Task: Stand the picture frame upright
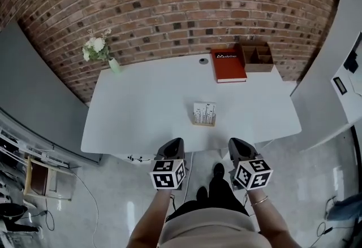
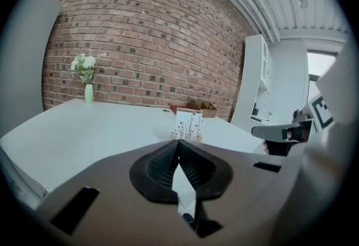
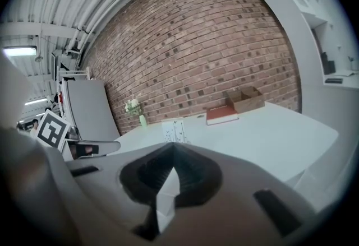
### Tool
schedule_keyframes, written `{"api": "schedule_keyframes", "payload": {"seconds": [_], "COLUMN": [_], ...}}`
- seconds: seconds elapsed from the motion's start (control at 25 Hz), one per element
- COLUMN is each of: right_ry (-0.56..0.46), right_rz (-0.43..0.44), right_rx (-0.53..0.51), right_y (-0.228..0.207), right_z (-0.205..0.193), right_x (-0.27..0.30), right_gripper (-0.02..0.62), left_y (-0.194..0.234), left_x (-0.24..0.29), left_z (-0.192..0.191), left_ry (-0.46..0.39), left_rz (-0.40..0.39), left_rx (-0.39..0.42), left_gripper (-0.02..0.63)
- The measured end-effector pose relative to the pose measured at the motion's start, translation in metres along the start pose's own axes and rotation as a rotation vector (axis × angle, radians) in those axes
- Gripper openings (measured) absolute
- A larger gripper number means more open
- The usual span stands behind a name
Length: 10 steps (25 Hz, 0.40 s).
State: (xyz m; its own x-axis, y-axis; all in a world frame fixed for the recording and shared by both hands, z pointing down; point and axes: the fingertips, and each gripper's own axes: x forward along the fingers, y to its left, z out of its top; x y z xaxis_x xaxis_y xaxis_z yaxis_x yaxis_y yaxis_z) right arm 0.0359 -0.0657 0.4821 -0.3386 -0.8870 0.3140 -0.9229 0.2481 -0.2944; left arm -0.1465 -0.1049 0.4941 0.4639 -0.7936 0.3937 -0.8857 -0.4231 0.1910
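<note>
Your left tool (image 1: pixel 172 145) and right tool (image 1: pixel 238 145) are both clenched, empty; the picture frame (image 1: pixel 204 114) stands upright on the bench (image 1: pixel 141 111) at your twelve o'clock.

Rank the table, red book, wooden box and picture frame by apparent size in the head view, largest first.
Largest: table
Next: red book and wooden box, about alike, so unranked
Smallest: picture frame

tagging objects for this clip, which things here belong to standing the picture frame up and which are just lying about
Job in hand: picture frame, already upright on the table; left gripper and right gripper, both shut and empty.

Lying about: red book, wooden organiser, vase of flowers.
</note>
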Motion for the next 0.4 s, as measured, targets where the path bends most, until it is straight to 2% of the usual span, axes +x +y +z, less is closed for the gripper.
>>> {"api": "schedule_keyframes", "payload": {"seconds": [0.4], "right_ry": [0.010], "right_rz": [-0.013], "right_rx": [-0.017], "right_y": [-0.0005], "right_z": [-0.0045], "right_x": [-0.0063], "right_gripper": [0.002], "left_y": [-0.0015], "left_x": [-0.0031], "left_z": [-0.0079], "left_ry": [0.008], "left_rz": [0.002], "left_rx": [-0.008], "left_gripper": [-0.006]}}
